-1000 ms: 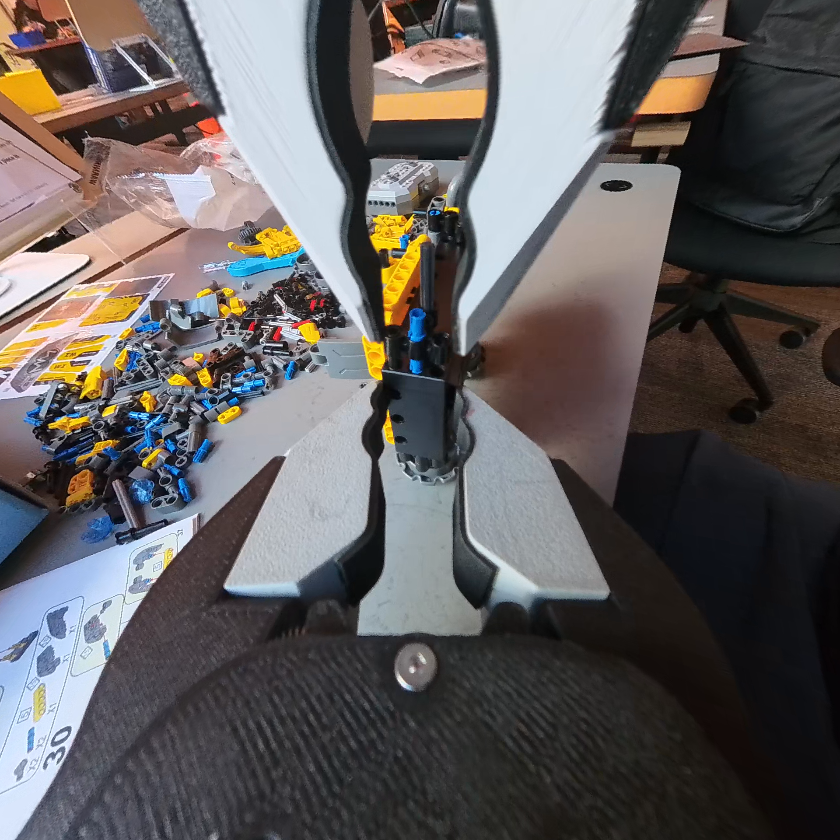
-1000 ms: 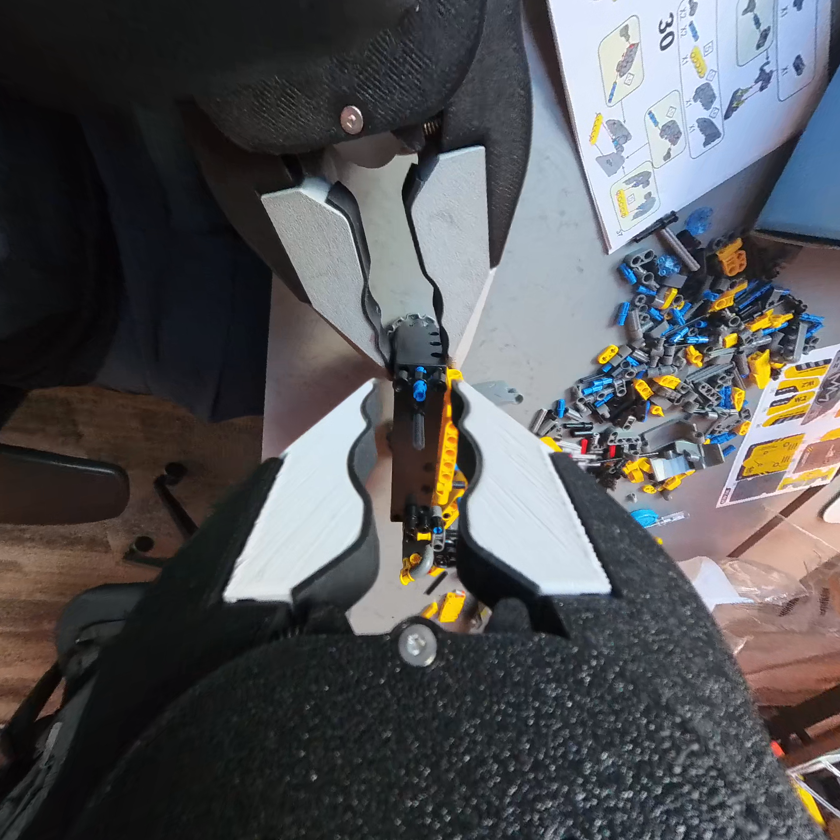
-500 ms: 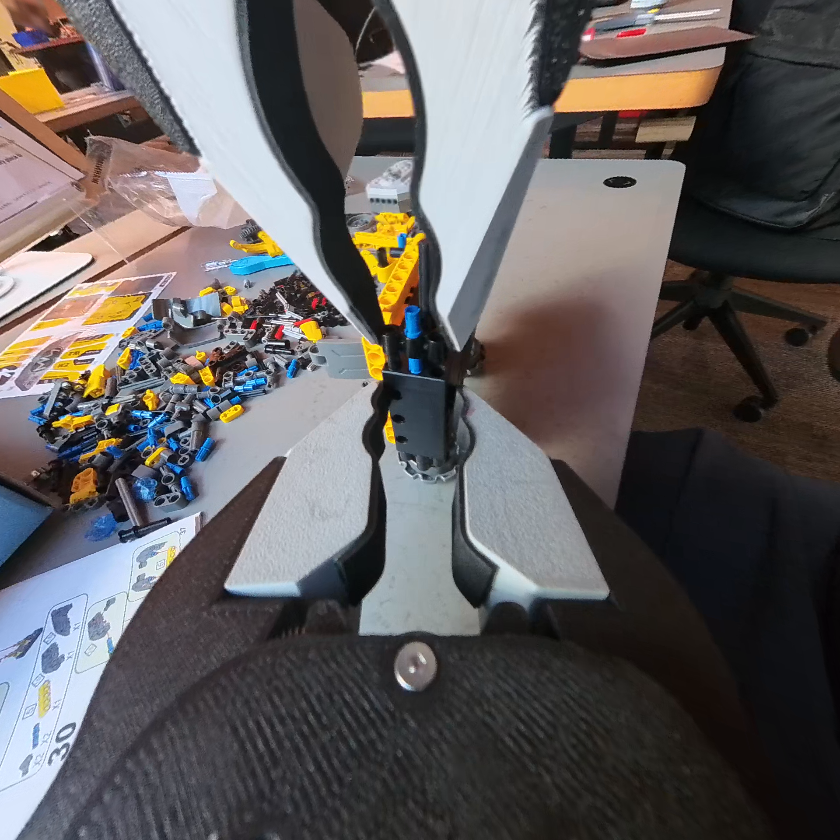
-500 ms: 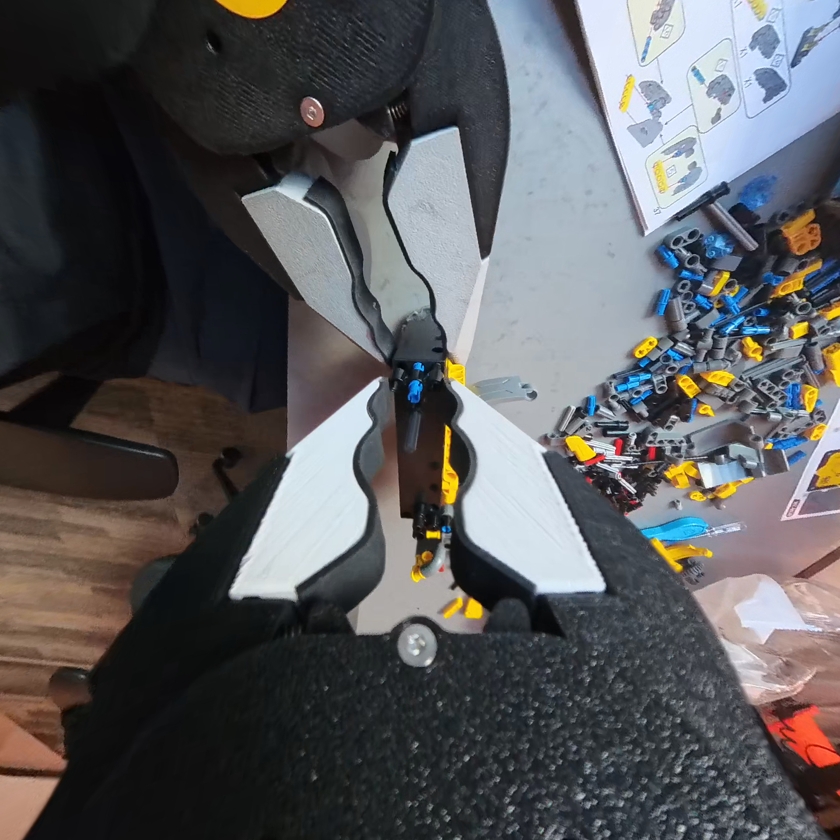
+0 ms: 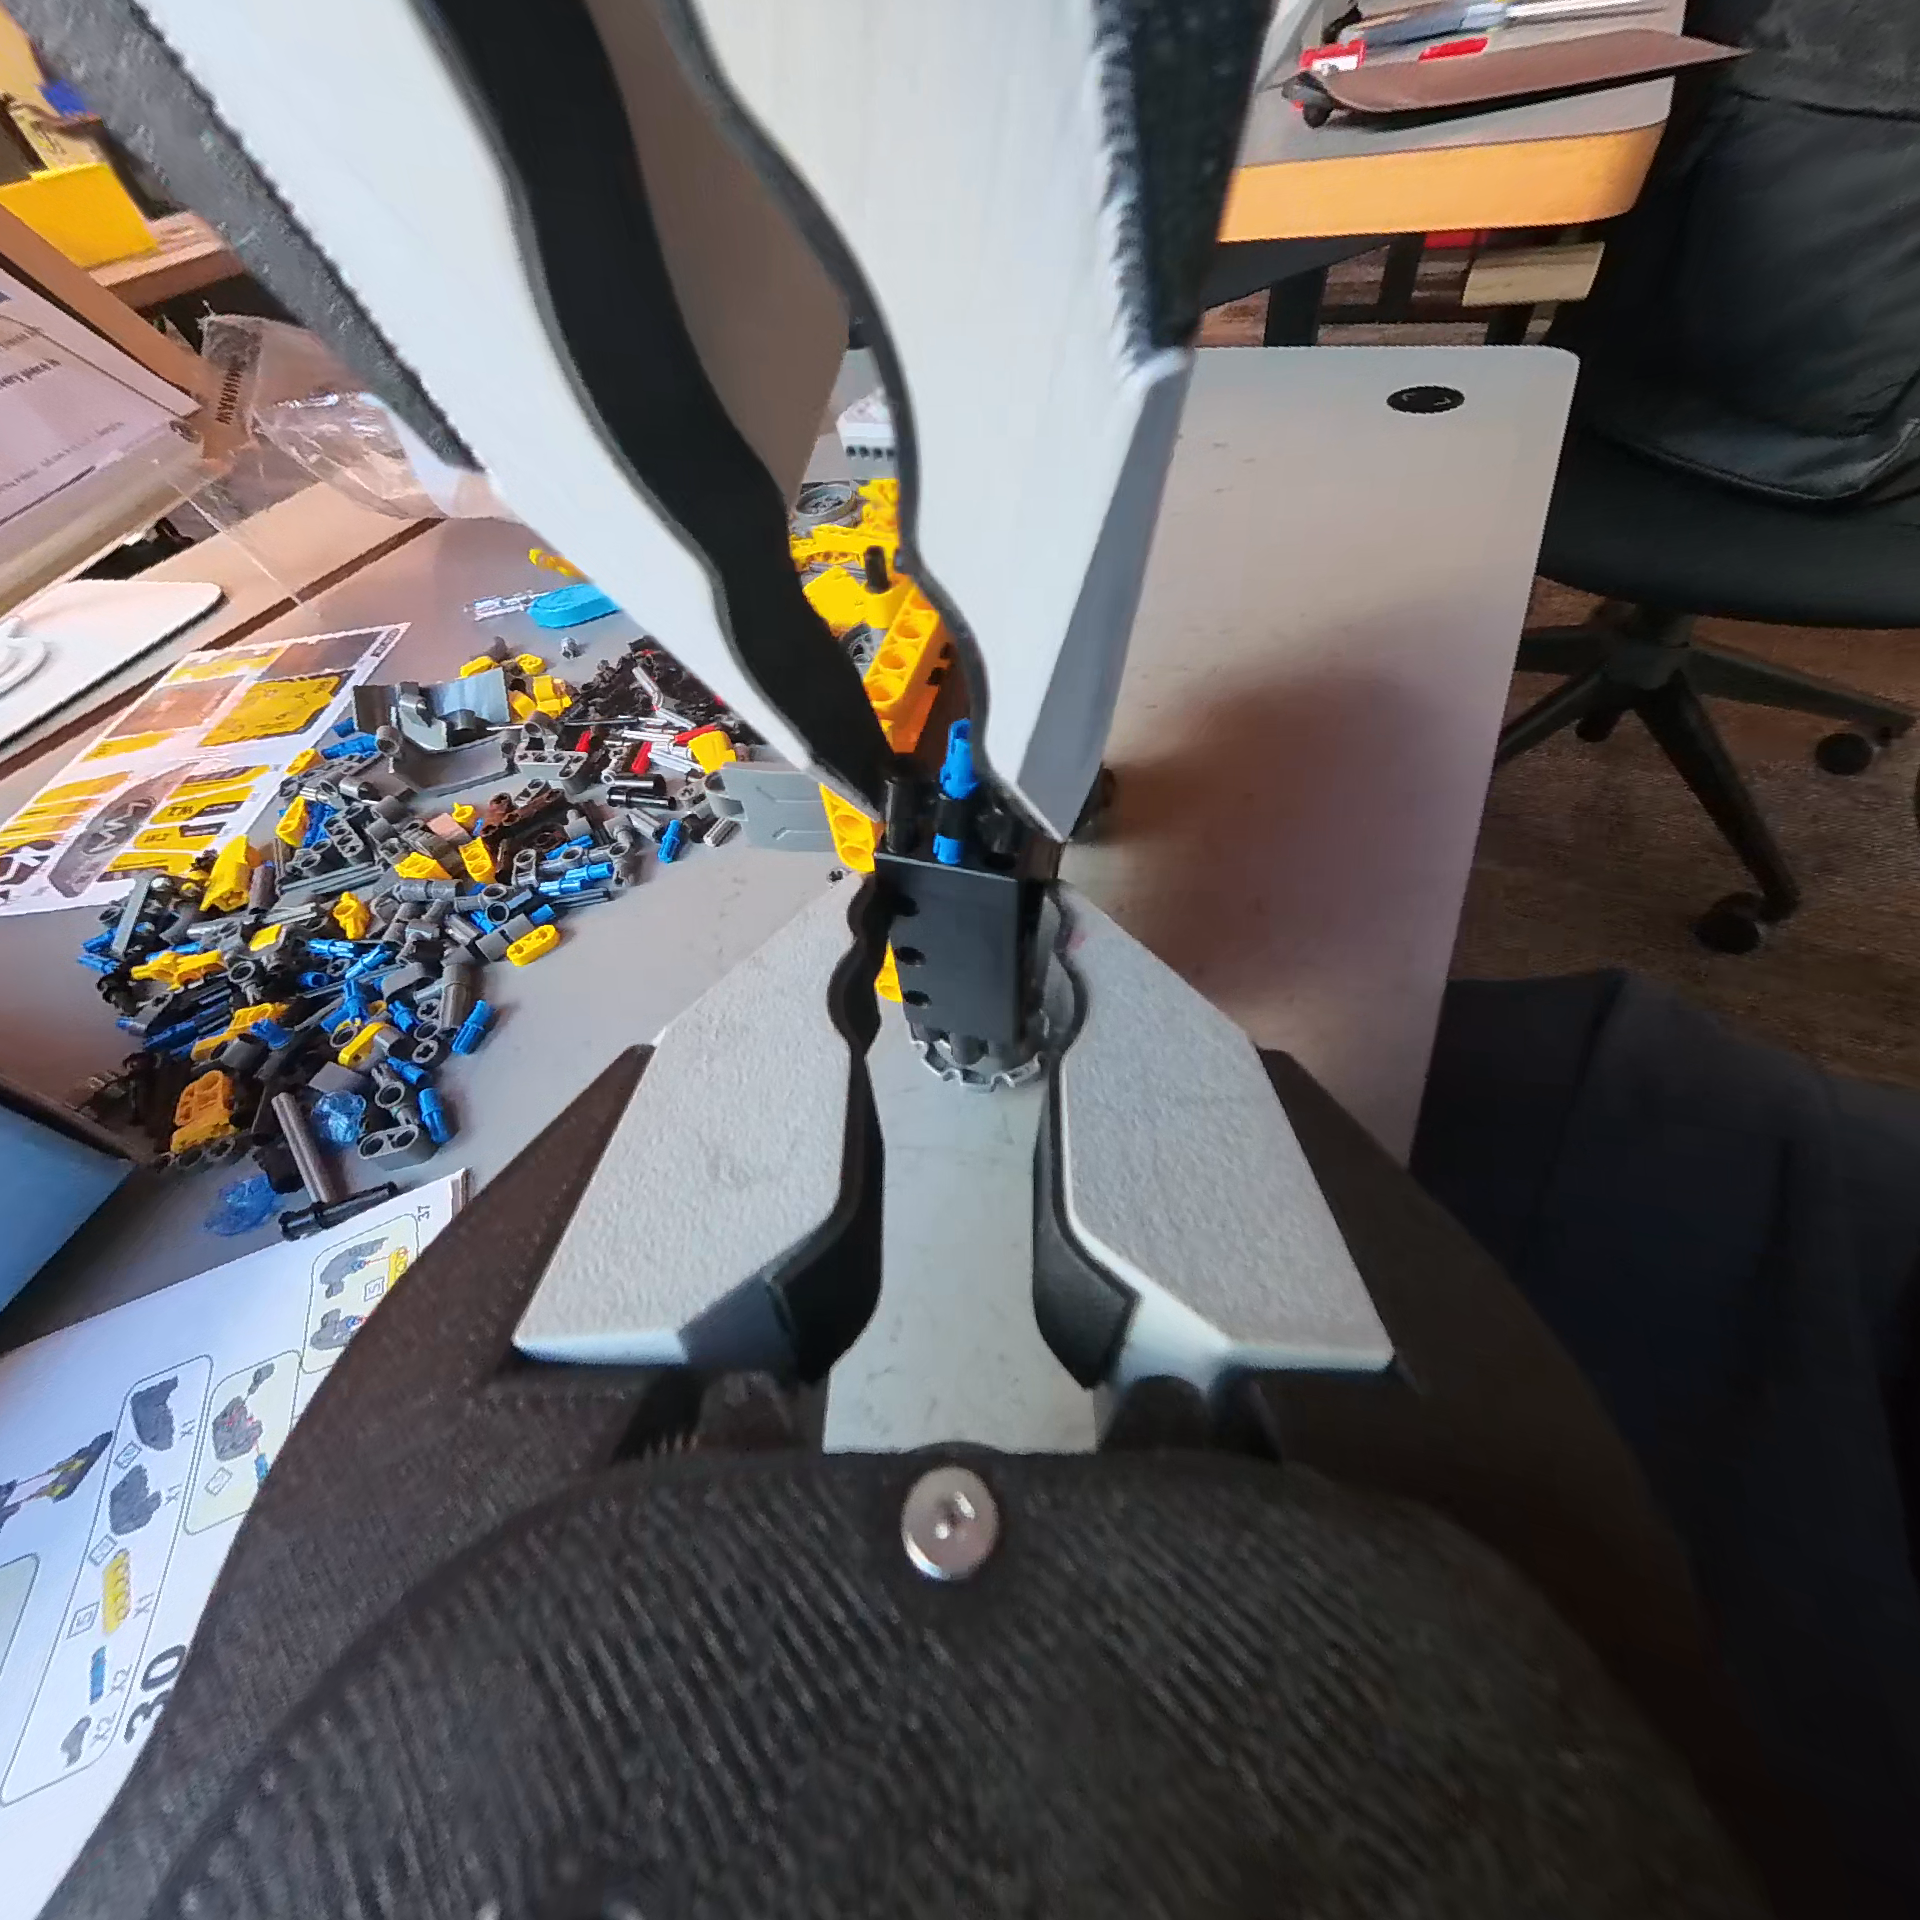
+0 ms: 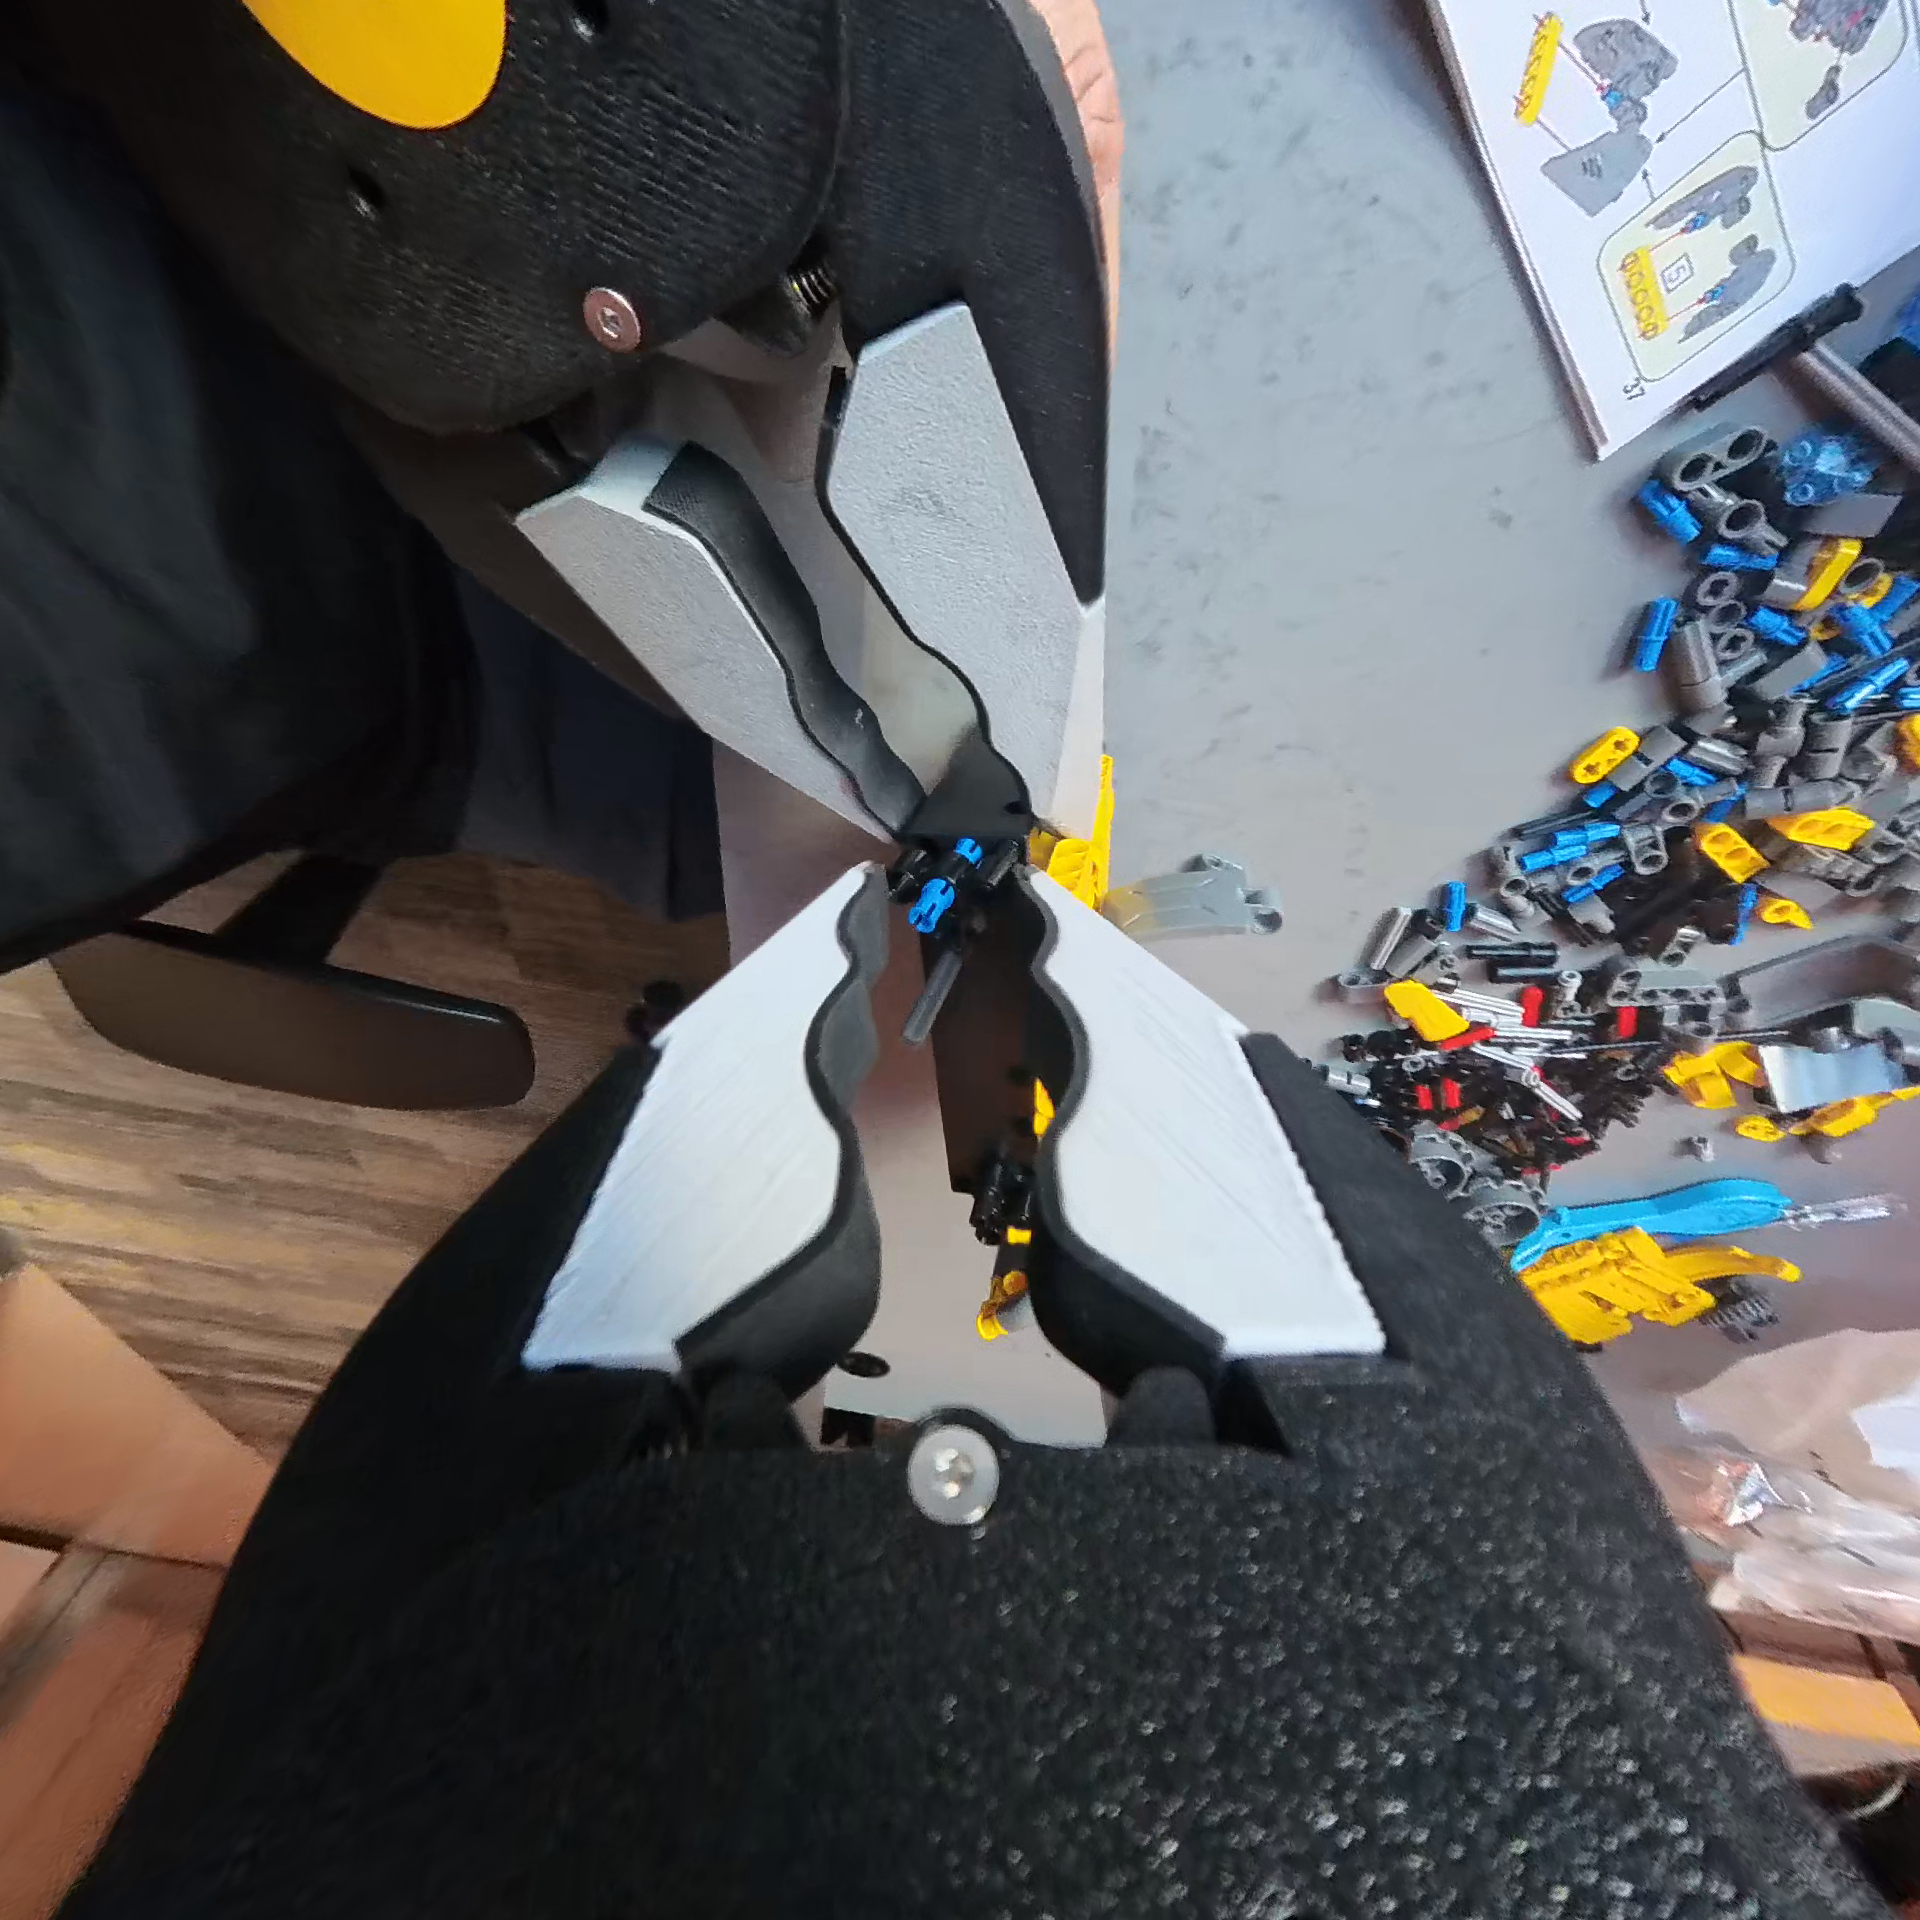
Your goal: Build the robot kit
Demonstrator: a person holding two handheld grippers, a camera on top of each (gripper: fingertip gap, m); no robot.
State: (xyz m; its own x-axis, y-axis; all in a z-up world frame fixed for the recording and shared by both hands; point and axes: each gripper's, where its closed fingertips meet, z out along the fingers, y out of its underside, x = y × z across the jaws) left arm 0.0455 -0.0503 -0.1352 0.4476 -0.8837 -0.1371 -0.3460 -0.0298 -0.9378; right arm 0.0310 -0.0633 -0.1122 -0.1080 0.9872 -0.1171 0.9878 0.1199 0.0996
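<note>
A small black, yellow and blue building-brick assembly [image 5: 956,945] is held between both grippers above the near edge of the grey table [image 5: 1299,623]. My left gripper [image 5: 961,894] is shut on its black end, with a grey gear [image 5: 971,1065] just behind the fingertips. My right gripper [image 5: 951,790] comes down from above, facing it, and is shut on the other end. In the right wrist view the assembly [image 6: 982,1049] lies along the gap of my right gripper [image 6: 954,883], tip to tip with the left gripper [image 6: 966,810]. Blue pins [image 6: 940,894] stick out between the tips.
A pile of loose small pieces [image 5: 343,935] lies on the table left of the grippers, and also shows in the right wrist view [image 6: 1714,831]. An open instruction booklet [image 5: 156,1434] lies near it. A grey panel piece [image 5: 769,816], a blue tool [image 6: 1662,1210] and an office chair [image 5: 1714,520] are nearby. Left and right tips are no more than a few centimetres apart.
Both grippers keep their hold. The right gripper has tilted and come closer to the left one. The assembly has turned, so less of its yellow beam shows in the right wrist view.
</note>
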